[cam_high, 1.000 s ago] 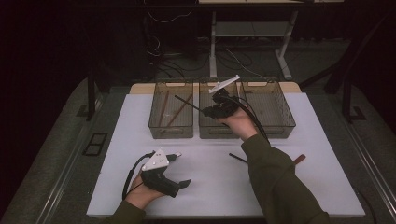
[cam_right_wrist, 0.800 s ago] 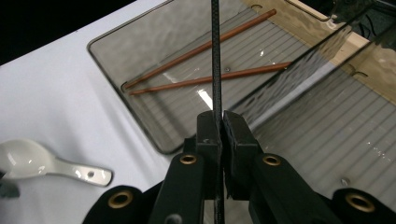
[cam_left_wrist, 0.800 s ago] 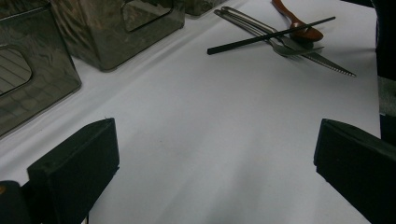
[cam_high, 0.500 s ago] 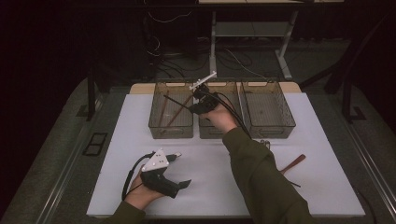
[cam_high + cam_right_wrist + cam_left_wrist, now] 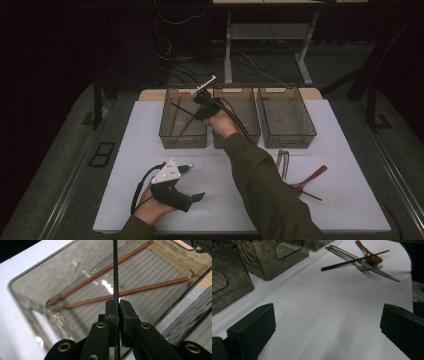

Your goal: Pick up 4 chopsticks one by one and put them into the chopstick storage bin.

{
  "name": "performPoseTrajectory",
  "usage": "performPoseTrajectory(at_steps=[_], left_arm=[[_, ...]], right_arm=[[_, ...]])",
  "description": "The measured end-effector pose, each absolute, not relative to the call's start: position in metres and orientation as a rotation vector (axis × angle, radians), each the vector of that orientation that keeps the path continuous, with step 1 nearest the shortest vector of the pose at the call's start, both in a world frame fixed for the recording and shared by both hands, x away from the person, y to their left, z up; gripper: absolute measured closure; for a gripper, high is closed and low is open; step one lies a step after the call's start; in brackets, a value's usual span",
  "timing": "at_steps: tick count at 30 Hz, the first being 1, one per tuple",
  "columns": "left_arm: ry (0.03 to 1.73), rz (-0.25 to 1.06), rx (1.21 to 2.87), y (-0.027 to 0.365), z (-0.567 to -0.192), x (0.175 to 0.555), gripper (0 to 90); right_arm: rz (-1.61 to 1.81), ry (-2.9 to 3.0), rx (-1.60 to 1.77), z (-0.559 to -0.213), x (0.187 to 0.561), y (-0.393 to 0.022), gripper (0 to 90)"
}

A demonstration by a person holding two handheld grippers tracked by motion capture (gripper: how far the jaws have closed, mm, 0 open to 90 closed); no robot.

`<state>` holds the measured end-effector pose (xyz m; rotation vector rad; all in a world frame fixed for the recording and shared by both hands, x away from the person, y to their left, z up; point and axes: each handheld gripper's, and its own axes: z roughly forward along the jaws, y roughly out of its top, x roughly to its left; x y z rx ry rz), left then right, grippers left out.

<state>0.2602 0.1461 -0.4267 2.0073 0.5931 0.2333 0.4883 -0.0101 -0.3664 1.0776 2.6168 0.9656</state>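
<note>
- High view: the left bin [image 5: 183, 135] is sitting near the worktop's far edge.
- Right gripper [image 5: 117, 305] is clenching a black chopstick [image 5: 115, 270] above that bin's two brown chopsticks [image 5: 130, 292].
- Left gripper [image 5: 324, 327] is resting released by the near edge.

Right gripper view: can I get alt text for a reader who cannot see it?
The right gripper is shut on a thin black chopstick, held above a clear bin where two brown chopsticks lie crossed.

Olive-green sleeves [image 5: 260, 185]; black hand-held gripper [image 5: 186, 181] (grey three-cornered plate, black cable, brass screws).
</note>
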Motion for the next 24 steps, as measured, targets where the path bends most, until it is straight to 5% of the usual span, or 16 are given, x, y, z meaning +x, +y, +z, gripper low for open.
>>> performPoseTrajectory(at_steps=[14,24], left_arm=[[0.594,0.23,1.996,0.149,-0.426,0.26,0.0],[0.586,0.232,1.995,0.148,-0.426,0.26,0.0]], right_arm=[[0.878,2.59,1.166,-0.373,0.512,0.014,84.4],[0.966,2.558,1.137,-0.363,0.506,0.013,58.8]])
